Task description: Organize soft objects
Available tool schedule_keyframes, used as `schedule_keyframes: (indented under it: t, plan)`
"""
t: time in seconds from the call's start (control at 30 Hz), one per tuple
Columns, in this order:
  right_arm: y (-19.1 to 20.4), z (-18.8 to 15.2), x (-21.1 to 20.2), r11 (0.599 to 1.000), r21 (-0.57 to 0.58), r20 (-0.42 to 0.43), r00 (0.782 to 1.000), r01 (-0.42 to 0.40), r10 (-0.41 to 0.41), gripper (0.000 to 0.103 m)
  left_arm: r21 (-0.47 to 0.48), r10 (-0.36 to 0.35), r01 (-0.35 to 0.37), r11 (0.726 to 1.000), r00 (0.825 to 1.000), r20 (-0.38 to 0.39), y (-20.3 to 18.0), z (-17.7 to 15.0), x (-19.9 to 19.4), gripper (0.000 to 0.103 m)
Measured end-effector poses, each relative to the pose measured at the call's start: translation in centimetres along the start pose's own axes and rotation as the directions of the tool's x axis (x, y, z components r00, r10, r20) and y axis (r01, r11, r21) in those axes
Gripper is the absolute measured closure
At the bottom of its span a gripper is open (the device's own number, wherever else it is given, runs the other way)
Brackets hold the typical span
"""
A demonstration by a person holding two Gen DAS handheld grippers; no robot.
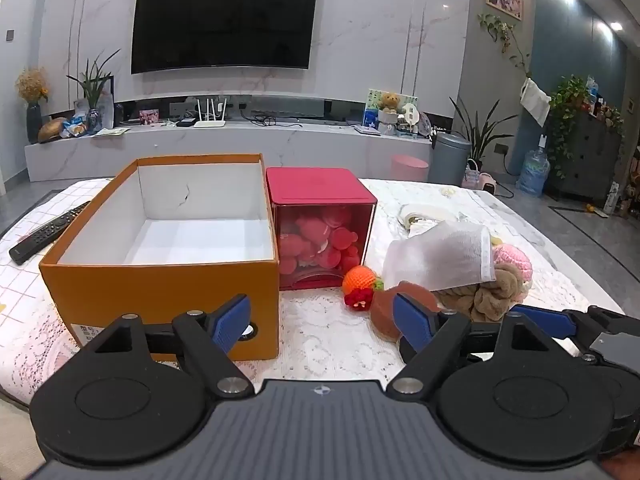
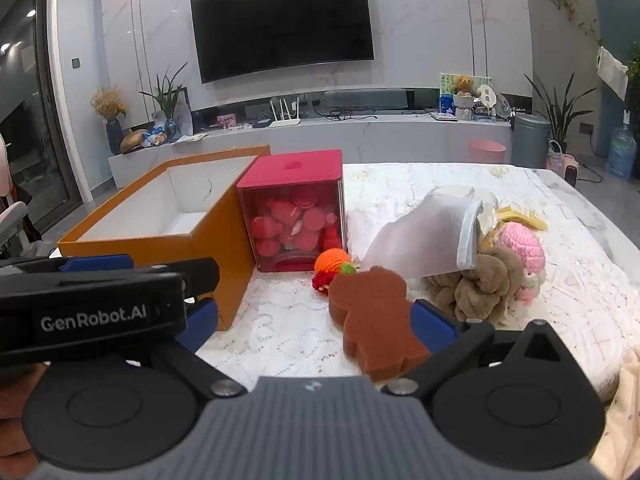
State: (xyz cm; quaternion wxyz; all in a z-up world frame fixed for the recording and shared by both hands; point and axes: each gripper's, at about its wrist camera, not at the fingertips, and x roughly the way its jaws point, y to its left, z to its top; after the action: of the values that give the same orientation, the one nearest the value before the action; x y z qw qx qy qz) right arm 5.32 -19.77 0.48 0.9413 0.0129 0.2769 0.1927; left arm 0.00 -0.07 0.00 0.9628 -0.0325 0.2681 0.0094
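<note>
An open orange box (image 1: pixel 160 292) (image 2: pixel 212 248) with a white inside stands on the table. Beside it is a red cube (image 1: pixel 320 204) (image 2: pixel 296 216) full of red soft pieces. A brown bear-shaped sponge (image 2: pixel 376 316) (image 1: pixel 384 312) lies between my right gripper's (image 2: pixel 316 320) open fingers, against the right one. An orange knit toy (image 1: pixel 360 280) (image 2: pixel 332 260), a white cloth (image 1: pixel 440 256) (image 2: pixel 424 232), a brown knotted plush (image 1: pixel 492 292) (image 2: pixel 480 284) and a pink knit toy (image 1: pixel 514 260) (image 2: pixel 524 248) lie in a pile behind. My left gripper (image 1: pixel 324 316) is open and empty, next to the box.
A black remote (image 1: pixel 48 228) lies left of the orange box. A lace cloth (image 1: pixel 328 336) covers the table. My left gripper's body (image 2: pixel 92 312) sits close on the left in the right wrist view. A TV wall stands far behind.
</note>
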Motion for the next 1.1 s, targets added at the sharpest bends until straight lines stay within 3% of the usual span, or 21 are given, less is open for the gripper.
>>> schedule_keyframes:
  t: [0.1, 0.33, 0.93, 1.1]
  plan:
    - [-0.1, 0.0, 0.1, 1.0, 0.002, -0.005, 1.0, -0.001, 0.001, 0.003, -0.029, -0.014, 0.015, 0.999, 1.0, 0.008, 0.2, -0.1, -0.2, 0.008]
    - [0.5, -0.4, -0.1, 0.999, -0.024, 0.007, 1.0, 0.022, -0.022, 0.003, -0.014, 0.027, -0.027, 1.0, 0.999, -0.024, -0.6, 0.2, 0.7, 0.008]
    - [0.4, -0.6, -0.1, 1.0, -0.009, -0.006, 1.0, 0.022, -0.022, 0.003, -0.024, 0.002, -0.002, 1.0, 1.0, -0.008, 0.3, -0.5, 0.2, 0.008]
    - [0.4, -0.5, -0.2, 1.0, -0.008, -0.003, 1.0, 0.024, -0.024, 0.003, -0.021, -0.014, 0.014, 1.0, 1.0, -0.006, 0.3, -0.5, 0.2, 0.014]
